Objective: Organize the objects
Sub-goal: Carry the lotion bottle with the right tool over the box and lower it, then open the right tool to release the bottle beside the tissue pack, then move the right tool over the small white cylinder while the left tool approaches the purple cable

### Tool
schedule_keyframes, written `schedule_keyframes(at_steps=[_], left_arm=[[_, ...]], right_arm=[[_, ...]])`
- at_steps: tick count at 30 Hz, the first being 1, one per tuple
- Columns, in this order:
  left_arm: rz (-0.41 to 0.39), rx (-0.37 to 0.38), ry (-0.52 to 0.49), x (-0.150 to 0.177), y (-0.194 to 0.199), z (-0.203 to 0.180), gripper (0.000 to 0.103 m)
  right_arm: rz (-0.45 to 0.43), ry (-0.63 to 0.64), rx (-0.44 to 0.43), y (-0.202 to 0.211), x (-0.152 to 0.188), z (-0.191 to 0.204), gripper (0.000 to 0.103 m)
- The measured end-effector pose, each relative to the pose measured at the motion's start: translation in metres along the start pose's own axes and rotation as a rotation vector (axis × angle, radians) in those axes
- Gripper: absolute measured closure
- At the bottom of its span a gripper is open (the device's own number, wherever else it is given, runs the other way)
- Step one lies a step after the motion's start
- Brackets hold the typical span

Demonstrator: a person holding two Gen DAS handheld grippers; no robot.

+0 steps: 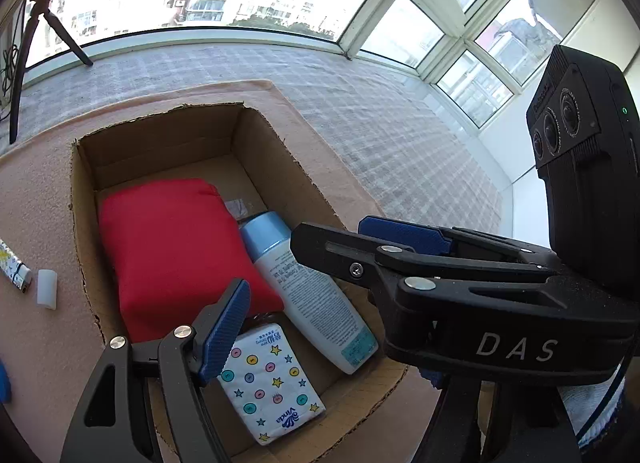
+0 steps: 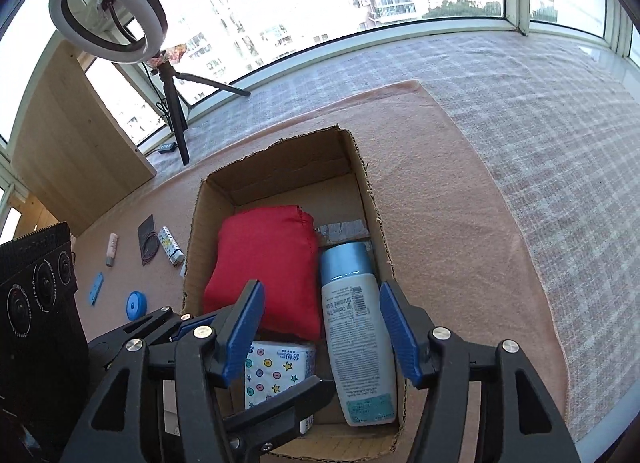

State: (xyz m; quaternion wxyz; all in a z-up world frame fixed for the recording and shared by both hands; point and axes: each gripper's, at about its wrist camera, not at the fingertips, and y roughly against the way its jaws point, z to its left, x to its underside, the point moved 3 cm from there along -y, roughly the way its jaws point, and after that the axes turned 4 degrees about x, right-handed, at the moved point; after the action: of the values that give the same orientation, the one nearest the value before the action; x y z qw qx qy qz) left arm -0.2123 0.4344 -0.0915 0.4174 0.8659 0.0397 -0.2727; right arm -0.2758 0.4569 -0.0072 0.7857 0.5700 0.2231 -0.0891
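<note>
Both grippers are held low and close together, the left gripper [image 2: 248,347] crossed beneath the right gripper [image 2: 322,333]; both are spread wide, nothing clasped.

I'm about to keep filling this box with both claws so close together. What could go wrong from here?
1. The left claw and right claw hang open over the box, almost overlapping, and could collide.
2. The pouch, bottle and tissues fill the near end, so new items may pile up or jam.
3. The lighter lies beside the box wall, awkward to grip.
</note>
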Motion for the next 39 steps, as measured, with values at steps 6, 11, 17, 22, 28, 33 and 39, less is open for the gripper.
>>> schedule_keyframes(at_steps=[6,11,17,22,28,33,39], left_arm=[[-0.012,-0.015,0.009,0.006,0.017,0.008,0.026],[-0.032,-0.032,0.024,0.011,0.037,0.018,0.026],[-0.062,-0.064,0.059,0.024,0.069,0.040,0.026],[-0.091,-0.106,0.102,0.039,0.103,0.071,0.026],[-0.133,-0.154,0.178,0.059,0.146,0.115,0.026],[-0.159,-0.201,0.219,0.080,0.182,0.147,0.026],[-0.164,-0.267,0.254,0.114,0.218,0.185,0.026]], right_arm=[[-0.004,-0.018,-0.012,0.000,0.001,0.003,0.047],[-0.013,-0.022,-0.018,0.004,0.002,0.014,0.047],[-0.039,-0.012,-0.029,0.008,0.007,0.033,0.047],[-0.059,0.019,-0.046,0.012,0.013,0.059,0.047],[-0.069,0.046,-0.093,0.013,0.022,0.095,0.047],[-0.067,0.075,-0.122,0.008,0.034,0.129,0.047],[-0.040,0.122,-0.142,-0.004,0.051,0.167,0.047]])
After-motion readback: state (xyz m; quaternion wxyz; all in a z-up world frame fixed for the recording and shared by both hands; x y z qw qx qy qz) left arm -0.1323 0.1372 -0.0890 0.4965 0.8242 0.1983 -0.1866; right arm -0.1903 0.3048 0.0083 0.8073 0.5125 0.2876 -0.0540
